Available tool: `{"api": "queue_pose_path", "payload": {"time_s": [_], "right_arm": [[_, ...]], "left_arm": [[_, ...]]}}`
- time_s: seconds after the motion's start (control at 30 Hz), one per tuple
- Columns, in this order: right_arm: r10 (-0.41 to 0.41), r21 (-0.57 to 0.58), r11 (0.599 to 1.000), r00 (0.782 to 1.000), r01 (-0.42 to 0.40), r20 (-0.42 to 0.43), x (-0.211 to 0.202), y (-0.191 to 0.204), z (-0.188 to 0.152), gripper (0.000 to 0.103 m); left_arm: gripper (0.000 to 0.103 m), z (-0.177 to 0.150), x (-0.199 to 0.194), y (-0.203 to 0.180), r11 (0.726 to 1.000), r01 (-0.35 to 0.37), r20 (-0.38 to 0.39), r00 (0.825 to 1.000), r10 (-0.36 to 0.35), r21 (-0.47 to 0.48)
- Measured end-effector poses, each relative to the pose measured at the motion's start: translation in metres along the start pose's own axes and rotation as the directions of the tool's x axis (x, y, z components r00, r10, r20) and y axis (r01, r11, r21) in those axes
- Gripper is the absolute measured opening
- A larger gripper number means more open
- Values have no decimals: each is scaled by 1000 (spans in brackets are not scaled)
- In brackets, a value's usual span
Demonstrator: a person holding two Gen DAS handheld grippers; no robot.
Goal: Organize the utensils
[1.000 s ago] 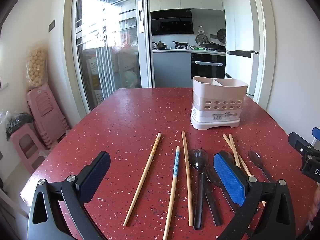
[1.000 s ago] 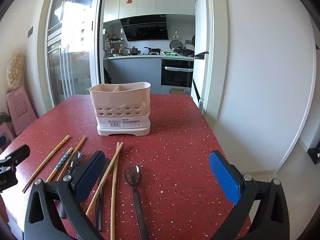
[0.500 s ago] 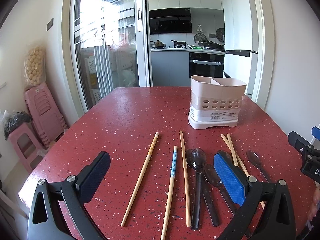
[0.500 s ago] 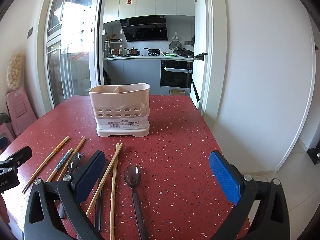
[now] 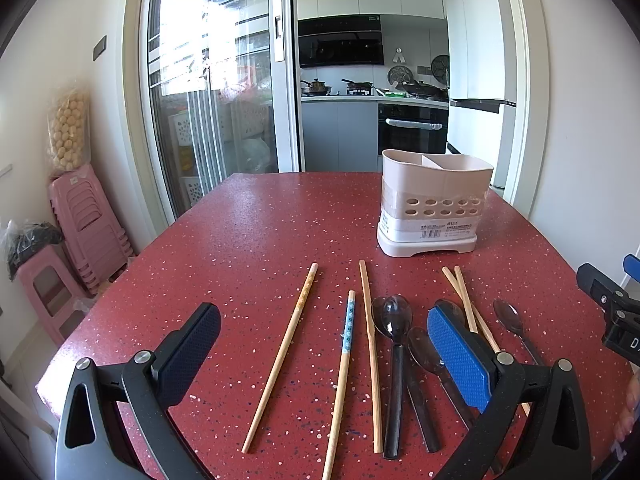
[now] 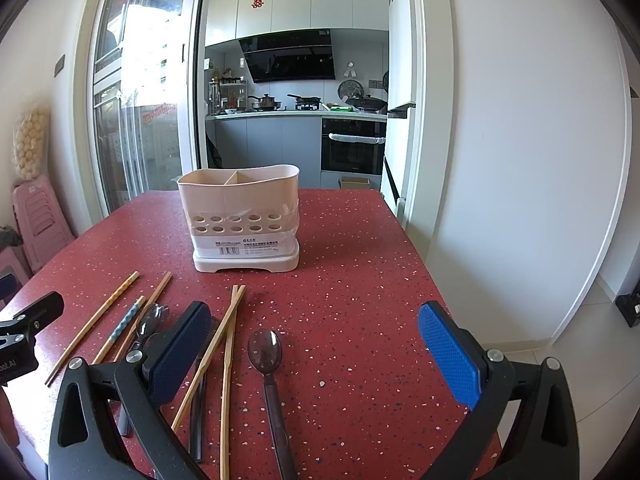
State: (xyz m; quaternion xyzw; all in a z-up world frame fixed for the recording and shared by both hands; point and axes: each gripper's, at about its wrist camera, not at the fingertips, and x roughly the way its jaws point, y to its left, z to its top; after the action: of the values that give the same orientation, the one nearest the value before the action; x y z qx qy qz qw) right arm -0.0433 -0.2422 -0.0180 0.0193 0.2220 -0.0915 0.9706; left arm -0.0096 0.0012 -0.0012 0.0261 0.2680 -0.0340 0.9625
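A beige two-compartment utensil holder (image 5: 434,204) stands upright and empty at the far side of the red table; it also shows in the right wrist view (image 6: 242,220). Several wooden chopsticks (image 5: 284,354) and dark plastic spoons (image 5: 394,340) lie side by side in front of it. A crossed chopstick pair (image 6: 224,340) and one spoon (image 6: 266,356) lie nearest my right gripper. My left gripper (image 5: 324,356) is open and empty above the chopsticks. My right gripper (image 6: 316,352) is open and empty above the spoon.
The red speckled table (image 5: 256,240) ends near a white wall (image 6: 520,160) on the right. Pink stacked stools (image 5: 86,224) stand on the floor at the left. A glass sliding door (image 5: 208,92) and a kitchen lie beyond.
Both views have shifted slightly, with the holder and utensils sliding a little left and down. Both grippers stay open and empty.
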Motion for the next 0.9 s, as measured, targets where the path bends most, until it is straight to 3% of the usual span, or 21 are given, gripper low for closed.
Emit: {"api": "queue_pose_path", "payload": {"time_s": [0.9], "right_arm": [[2,3,1000,1000,-2,-10,2,0,-4,103]], "left_arm": [[103,-2,2,0,1000,2,-5,1000,-2,1]]}}
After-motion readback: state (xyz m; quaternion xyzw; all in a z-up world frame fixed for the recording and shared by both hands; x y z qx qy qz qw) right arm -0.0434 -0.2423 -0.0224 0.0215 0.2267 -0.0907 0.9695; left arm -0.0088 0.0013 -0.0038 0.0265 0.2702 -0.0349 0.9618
